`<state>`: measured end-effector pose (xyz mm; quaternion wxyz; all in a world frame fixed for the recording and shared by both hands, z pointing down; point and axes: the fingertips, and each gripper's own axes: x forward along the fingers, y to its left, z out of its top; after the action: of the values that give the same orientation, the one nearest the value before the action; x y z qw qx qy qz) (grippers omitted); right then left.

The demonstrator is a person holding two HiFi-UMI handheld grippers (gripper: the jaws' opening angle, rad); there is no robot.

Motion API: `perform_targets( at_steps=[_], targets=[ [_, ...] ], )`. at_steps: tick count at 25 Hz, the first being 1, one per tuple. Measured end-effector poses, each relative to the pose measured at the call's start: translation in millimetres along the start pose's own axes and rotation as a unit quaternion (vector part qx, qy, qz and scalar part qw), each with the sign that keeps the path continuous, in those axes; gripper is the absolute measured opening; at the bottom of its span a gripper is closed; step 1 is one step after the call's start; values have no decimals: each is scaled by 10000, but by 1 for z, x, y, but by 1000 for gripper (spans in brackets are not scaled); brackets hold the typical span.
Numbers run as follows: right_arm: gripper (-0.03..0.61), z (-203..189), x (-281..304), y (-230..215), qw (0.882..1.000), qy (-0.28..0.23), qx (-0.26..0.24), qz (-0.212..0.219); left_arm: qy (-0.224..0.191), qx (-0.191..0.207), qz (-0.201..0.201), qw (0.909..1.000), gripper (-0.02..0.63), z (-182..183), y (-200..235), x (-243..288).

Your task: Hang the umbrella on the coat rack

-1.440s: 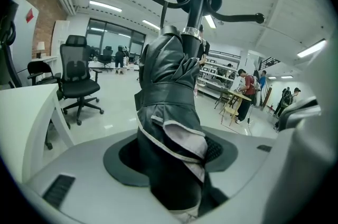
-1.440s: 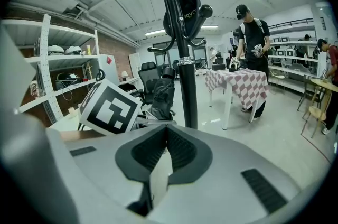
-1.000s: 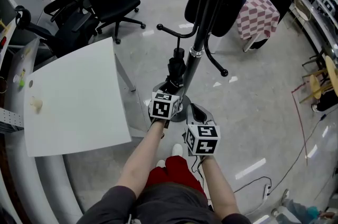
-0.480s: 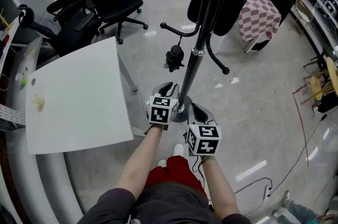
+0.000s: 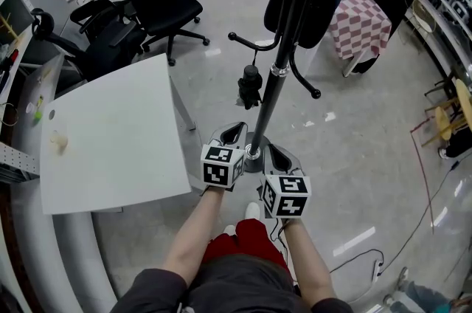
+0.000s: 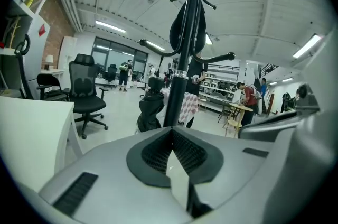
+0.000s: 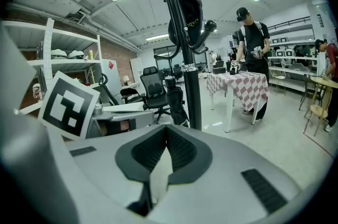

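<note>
Holding left tool (image 5: 230,133), jaws just closing on nothing, and right tool (image 5: 274,155) shut, empty; risking bumping umbrella (image 5: 250,86) just ahead off coat rack (image 5: 269,101) hook.

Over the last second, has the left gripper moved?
Yes: the left gripper has drawn back, toward the person, from the umbrella hanging on the coat rack; its jaws have just closed empty.

No legible text or numbers. Small white print on black bag-like item (image 7: 187,6) hanging on black metal coat rack (image 7: 192,85), upper centre of right gripper view: too small to read.
</note>
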<state>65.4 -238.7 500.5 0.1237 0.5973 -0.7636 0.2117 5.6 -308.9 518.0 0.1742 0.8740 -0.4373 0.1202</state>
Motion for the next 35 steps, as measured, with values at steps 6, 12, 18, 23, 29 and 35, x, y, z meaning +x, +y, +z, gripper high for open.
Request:
perform_targets(
  at_steps=[6,12,18,23,29,35],
  targets=[
    [18,3,-14,11,9999,-130,-9,35,-214,-61,-163,9996,11,8,-10,-30],
    [18,5,-31,22,9995,-311,-25,64,-372,34,-305,9988,11,14,-22,-60],
    [18,7,-50,31,9989,-463,-41,105,-503,166,-370,9979,11,20,-30,-88],
    [18,5,-65,34,9984,-560,-29,111,-605,228,-378,9972,11,21,-33,-111],
    [18,6,-83,46,9975,-686,-105,135,-754,269,-419,9959,11,26,-35,-140],
    [18,4,-95,53,9968,-782,-119,137,-853,267,-447,9950,11,26,-36,-160]
  ],
)
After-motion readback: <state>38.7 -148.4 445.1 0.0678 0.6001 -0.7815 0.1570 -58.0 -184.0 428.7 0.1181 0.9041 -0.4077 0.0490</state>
